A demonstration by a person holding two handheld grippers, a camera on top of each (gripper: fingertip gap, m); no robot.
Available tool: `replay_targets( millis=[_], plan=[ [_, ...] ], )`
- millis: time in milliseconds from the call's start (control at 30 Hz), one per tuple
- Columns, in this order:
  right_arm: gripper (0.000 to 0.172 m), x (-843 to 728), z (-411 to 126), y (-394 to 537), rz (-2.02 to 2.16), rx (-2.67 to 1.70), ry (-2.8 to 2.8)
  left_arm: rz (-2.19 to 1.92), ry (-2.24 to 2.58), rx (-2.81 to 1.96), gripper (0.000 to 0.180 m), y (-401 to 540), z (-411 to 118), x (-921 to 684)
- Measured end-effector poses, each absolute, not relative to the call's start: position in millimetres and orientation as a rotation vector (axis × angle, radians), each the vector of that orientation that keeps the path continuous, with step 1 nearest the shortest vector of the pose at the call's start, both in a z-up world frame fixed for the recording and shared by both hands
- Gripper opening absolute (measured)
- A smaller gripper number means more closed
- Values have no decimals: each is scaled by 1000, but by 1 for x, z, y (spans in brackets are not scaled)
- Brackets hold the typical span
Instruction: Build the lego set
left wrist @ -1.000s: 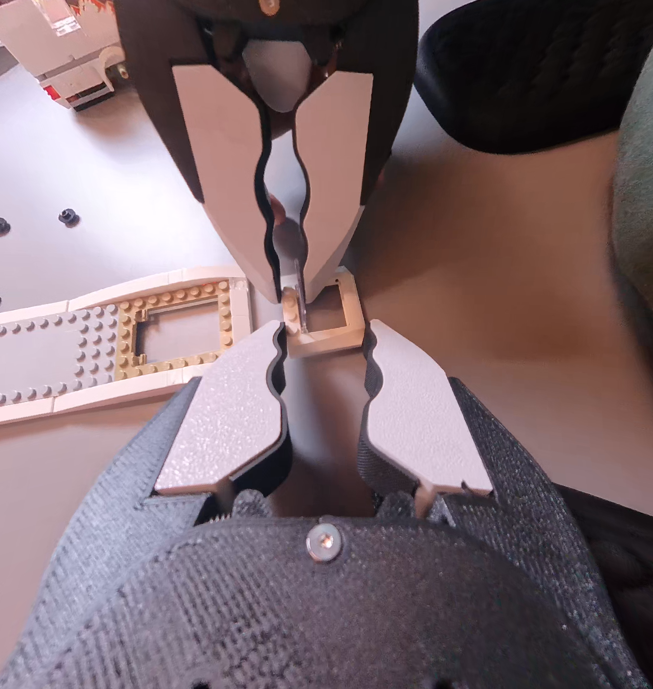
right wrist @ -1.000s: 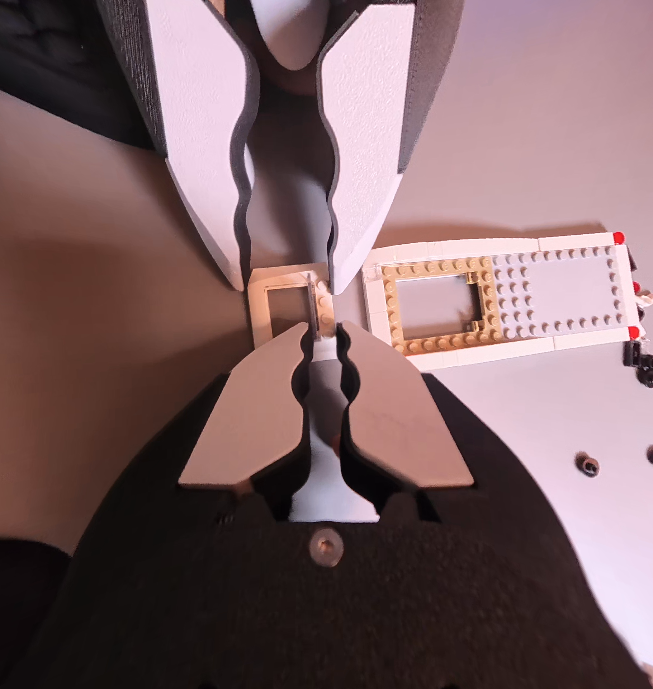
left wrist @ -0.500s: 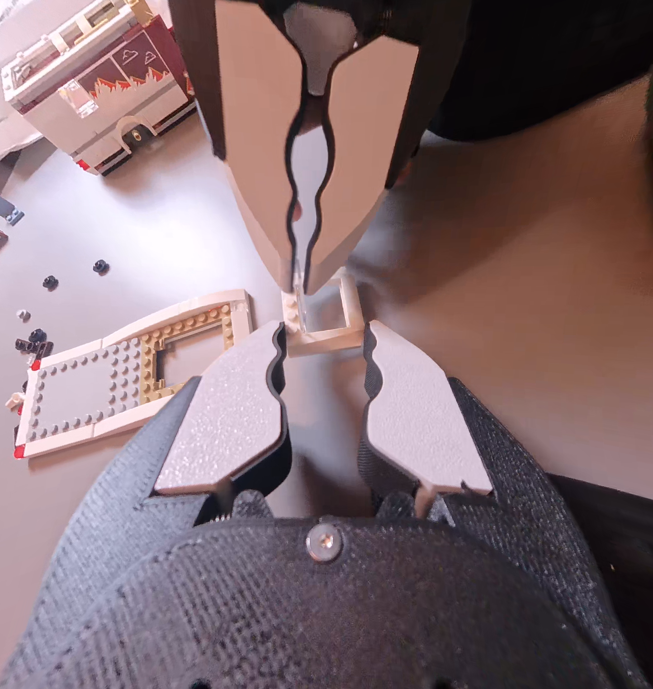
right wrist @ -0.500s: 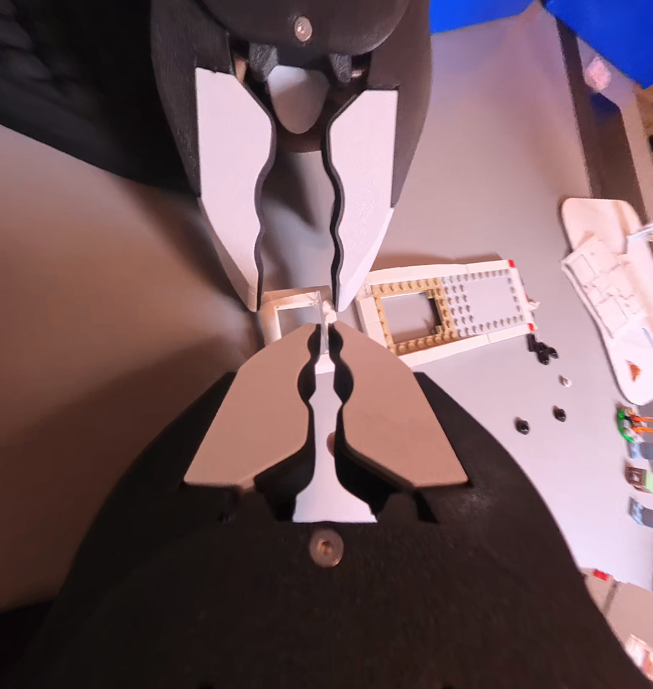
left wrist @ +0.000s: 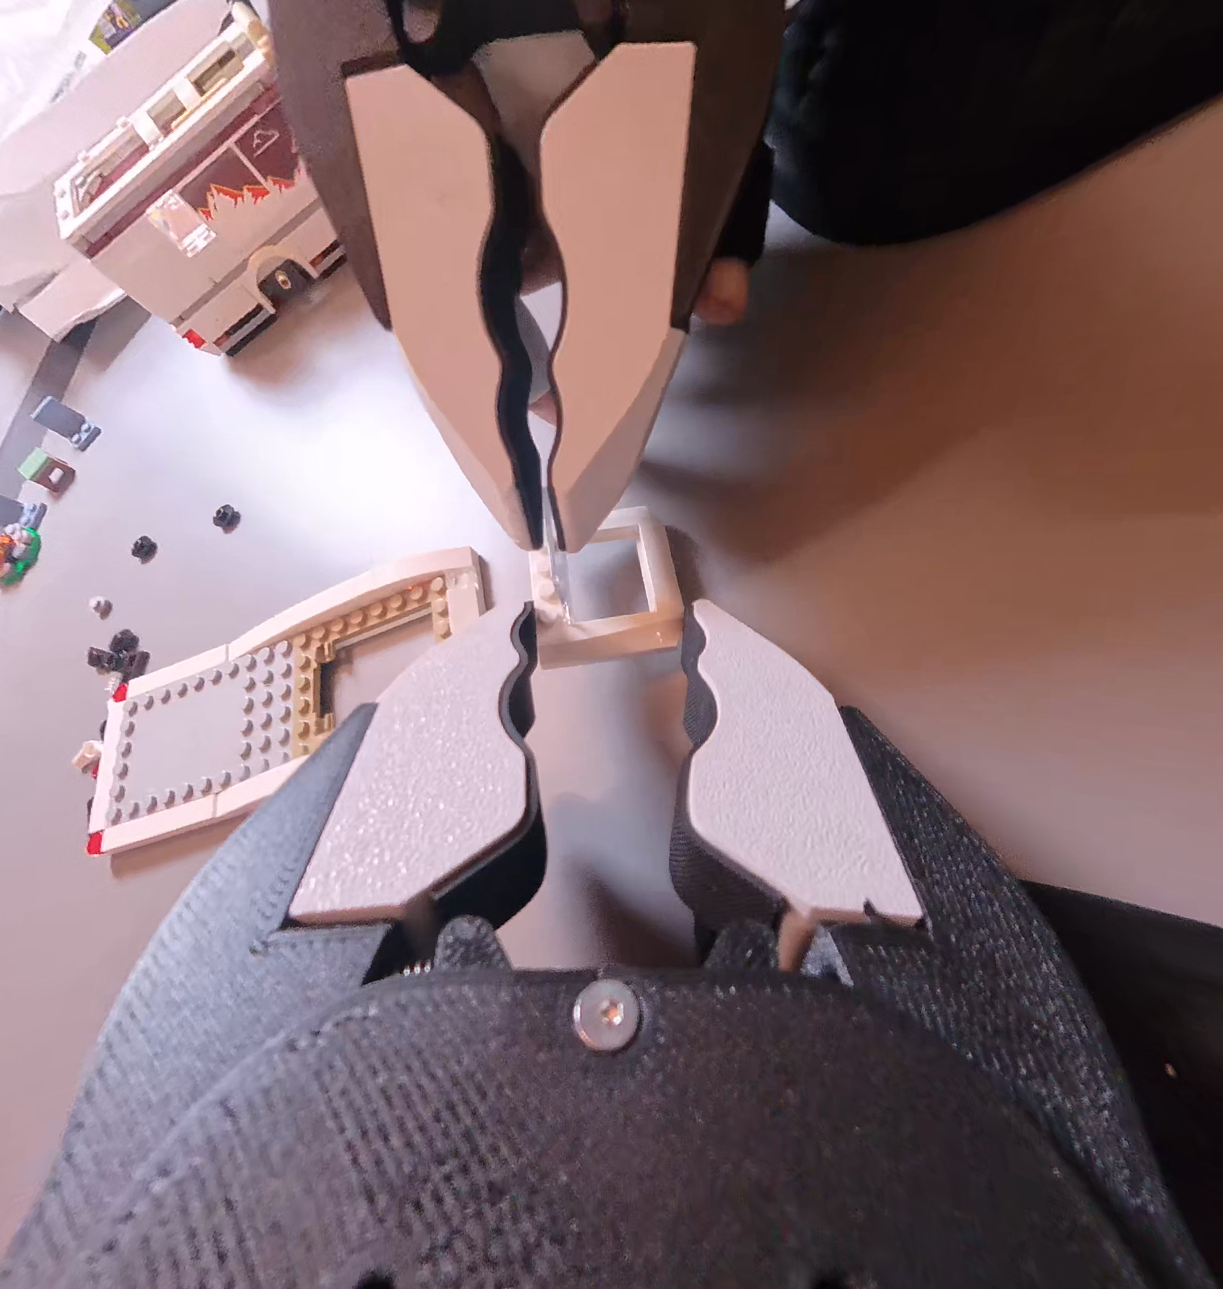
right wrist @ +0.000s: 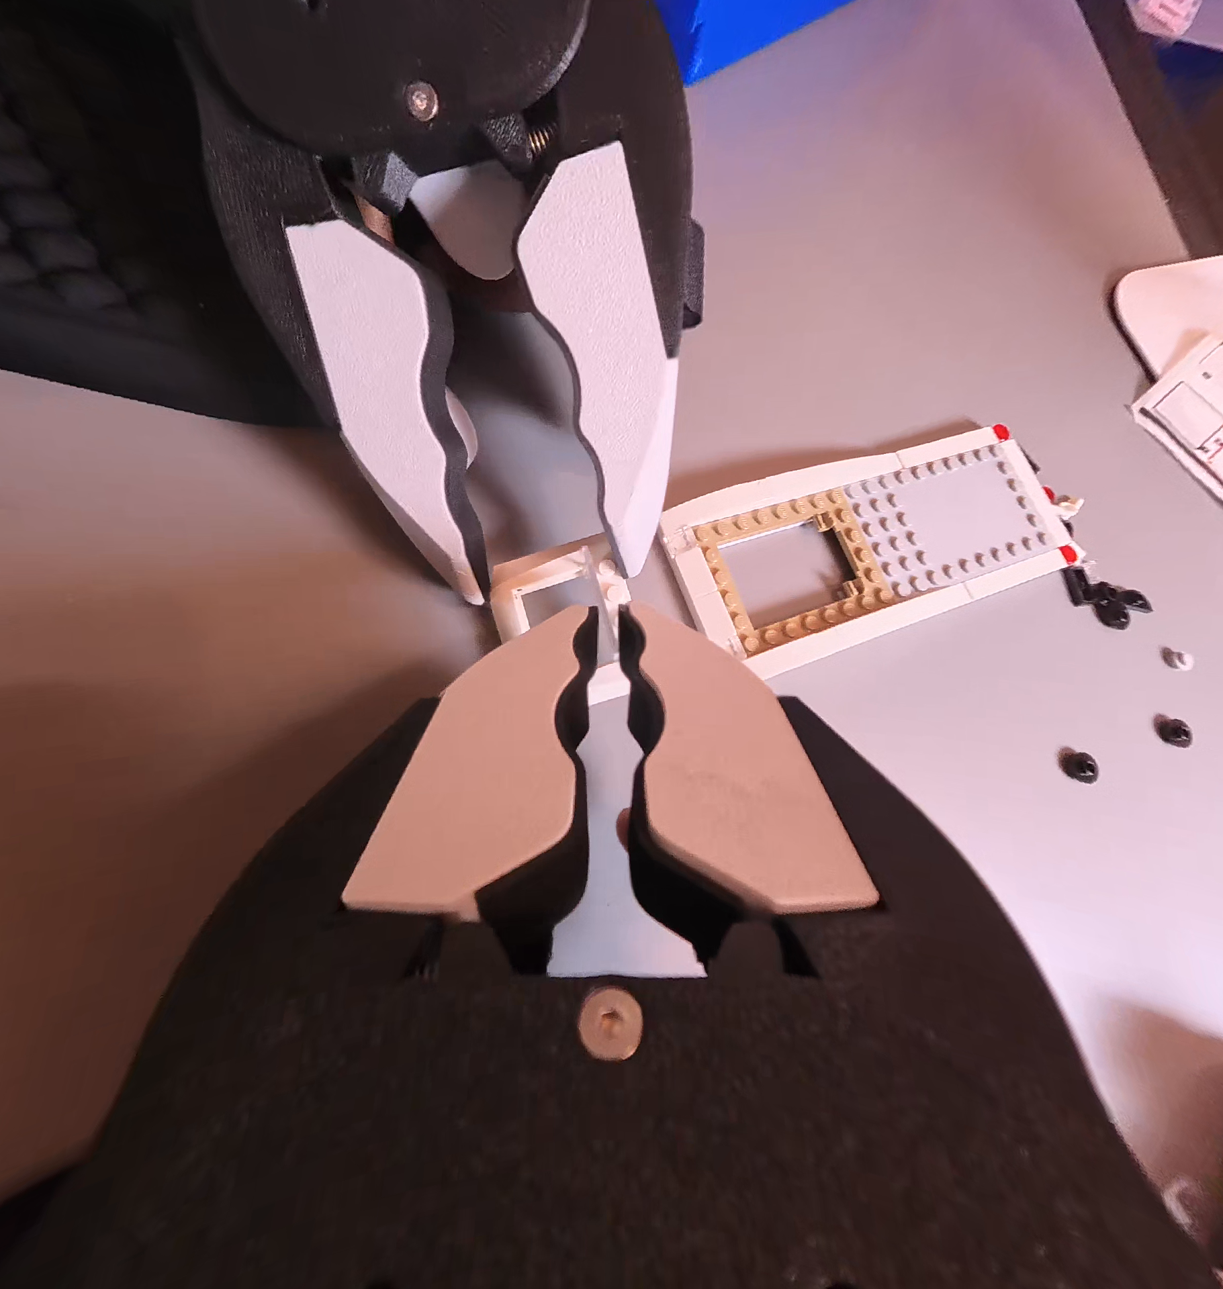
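Nearby, a long white brick plate (left wrist: pixel 273 704) with a tan studded frame, a grey studded middle and red corner pieces lies flat on the table (left wrist: pixel 280 432), just left of the left claw (left wrist: pixel 605 631) and not touching the small white window frame (left wrist: pixel 654 600). Farther off in the left wrist view stand a white and dark red brick camper van (left wrist: pixel 190 223), loose small black round pieces (left wrist: pixel 226 517) and a few coloured bits at the left edge. The right wrist view adds a white tray with a printed sheet (right wrist: pixel 1201 390) at the right edge and something blue at the top.

The window frame sits between the left claw's fingers, which stand fairly wide and flank its two sides; whether the pads actually press it cannot be told. The right claw (right wrist: pixel 608 614) comes in from the opposite side, its fingers nearly closed and pinching a thin clear pane (left wrist: pixel 556 582) that stands on edge in the frame, next to its studded strip. A fingertip shows behind the right claw.

The table is smooth and grey, partly in warm shadow; a dark woven seat cushion (right wrist: pixel 57 209) lies beyond its edge.
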State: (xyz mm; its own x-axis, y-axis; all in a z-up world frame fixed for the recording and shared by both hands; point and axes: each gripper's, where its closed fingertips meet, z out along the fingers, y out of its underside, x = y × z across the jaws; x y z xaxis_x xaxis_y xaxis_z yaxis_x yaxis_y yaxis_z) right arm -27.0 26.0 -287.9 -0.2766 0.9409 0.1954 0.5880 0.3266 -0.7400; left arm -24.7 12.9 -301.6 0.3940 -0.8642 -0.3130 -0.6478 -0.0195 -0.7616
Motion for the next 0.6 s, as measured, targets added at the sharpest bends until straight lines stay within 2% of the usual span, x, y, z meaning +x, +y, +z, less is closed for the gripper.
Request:
replay_targets(
  millis=[33, 167, 300, 467, 600],
  plan=[
    [8, -27, -287, 26, 730, -1332, -1963, -319, 1312, -1752, 40, 14, -301, -25],
    [40, -23, -278, 29, 798, -1324, -1910, -433, 1204, -1797, 40, 18, -296, -30],
    [60, -16, -268, 40, 911, -1351, -1827, -715, 1010, -1783, 40, 20, -272, -34],
    [55, -13, -245, 47, 1057, -1313, -1678, -1280, 583, -1672, 40, 26, -221, -49],
    [47, -12, -235, 47, 1054, -1267, -1634, -1365, 503, -1593, 40, 26, -204, -56]
  ],
)
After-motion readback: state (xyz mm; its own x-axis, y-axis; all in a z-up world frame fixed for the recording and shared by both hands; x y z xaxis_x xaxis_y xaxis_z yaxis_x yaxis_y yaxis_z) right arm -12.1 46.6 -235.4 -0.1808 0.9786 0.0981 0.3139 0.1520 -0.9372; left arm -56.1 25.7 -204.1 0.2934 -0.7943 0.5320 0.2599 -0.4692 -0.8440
